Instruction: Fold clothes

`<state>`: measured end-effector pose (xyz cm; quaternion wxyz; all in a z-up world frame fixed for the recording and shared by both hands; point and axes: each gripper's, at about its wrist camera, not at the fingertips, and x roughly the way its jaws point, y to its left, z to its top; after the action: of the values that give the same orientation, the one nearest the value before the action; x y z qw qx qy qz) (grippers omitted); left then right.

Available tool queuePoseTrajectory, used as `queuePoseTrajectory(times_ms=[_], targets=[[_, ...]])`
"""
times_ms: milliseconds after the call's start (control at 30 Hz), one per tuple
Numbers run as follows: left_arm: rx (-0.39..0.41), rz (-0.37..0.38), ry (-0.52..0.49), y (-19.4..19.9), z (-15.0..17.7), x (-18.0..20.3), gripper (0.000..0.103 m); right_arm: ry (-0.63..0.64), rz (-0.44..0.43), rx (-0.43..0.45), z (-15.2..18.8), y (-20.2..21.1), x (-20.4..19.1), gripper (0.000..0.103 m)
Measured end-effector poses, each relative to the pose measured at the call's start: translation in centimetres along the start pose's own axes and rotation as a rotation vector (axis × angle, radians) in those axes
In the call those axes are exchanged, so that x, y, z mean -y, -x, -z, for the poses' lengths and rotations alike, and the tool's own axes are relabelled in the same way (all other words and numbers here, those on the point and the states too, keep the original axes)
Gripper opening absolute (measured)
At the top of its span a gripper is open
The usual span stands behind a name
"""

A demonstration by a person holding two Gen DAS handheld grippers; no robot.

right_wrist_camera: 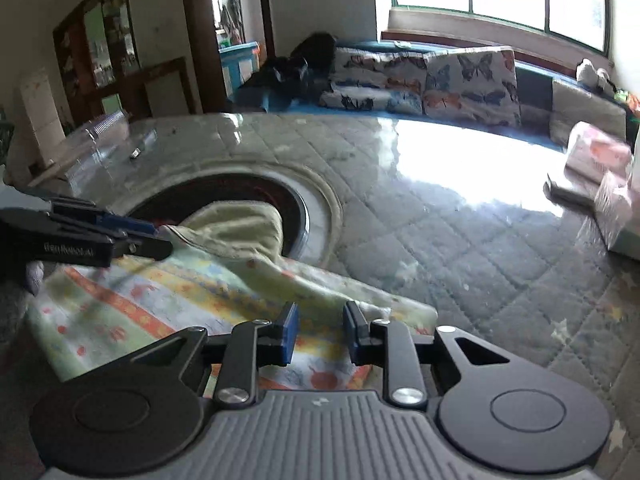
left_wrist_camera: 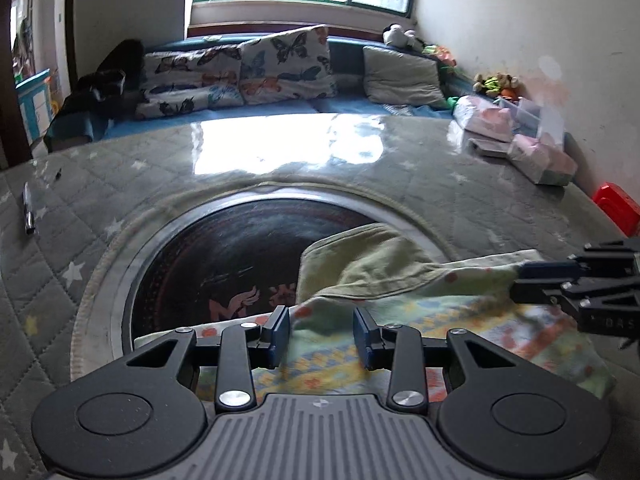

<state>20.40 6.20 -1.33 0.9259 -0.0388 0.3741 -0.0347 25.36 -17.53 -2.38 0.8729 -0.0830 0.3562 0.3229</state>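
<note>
A small patterned garment with a pale green inner side lies folded on the table, partly over the round dark inset. It also shows in the right wrist view. My left gripper is open just above the garment's near edge, with nothing between its jaws. It shows from the side in the right wrist view. My right gripper is open over the garment's right part, empty. It shows at the right edge of the left wrist view.
The table has a quilted grey cover under a glossy sheet. Wrapped packages and a red box sit at the far right. A pen lies at the left. A bench with butterfly cushions stands behind.
</note>
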Motion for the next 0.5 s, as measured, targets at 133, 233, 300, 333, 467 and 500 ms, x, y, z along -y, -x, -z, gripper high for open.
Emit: queuePoseTrajectory(times_ms=[133, 233, 300, 333, 467, 500], targets=[[0.006, 0.001, 0.035, -0.2, 0.2, -1.0, 0.039, -0.005, -0.005, 0.016, -0.1, 0.4, -0.1, 0.027], [0.026, -0.008, 0.046, 1.0, 0.1, -1.3, 0.04, 0.022, -0.007, 0.037, -0.3, 1.3, -1.0, 0.042], [0.044, -0.014, 0.048, 2.0, 0.2, -1.5, 0.04, 0.041, -0.02, 0.057, -0.4, 2.2, -1.9, 0.046], [0.05, -0.024, 0.052, 2.6, 0.4, -1.7, 0.042, 0.051, -0.032, 0.065, -0.3, 2.6, -2.3, 0.051], [0.071, -0.065, 0.067, 5.0, 1.1, -2.6, 0.057, 0.096, -0.07, 0.088, 0.2, 4.1, -4.5, 0.06], [0.071, -0.072, 0.074, 5.4, 1.5, -2.8, 0.059, 0.109, -0.081, 0.089, 0.3, 4.3, -5.1, 0.061]])
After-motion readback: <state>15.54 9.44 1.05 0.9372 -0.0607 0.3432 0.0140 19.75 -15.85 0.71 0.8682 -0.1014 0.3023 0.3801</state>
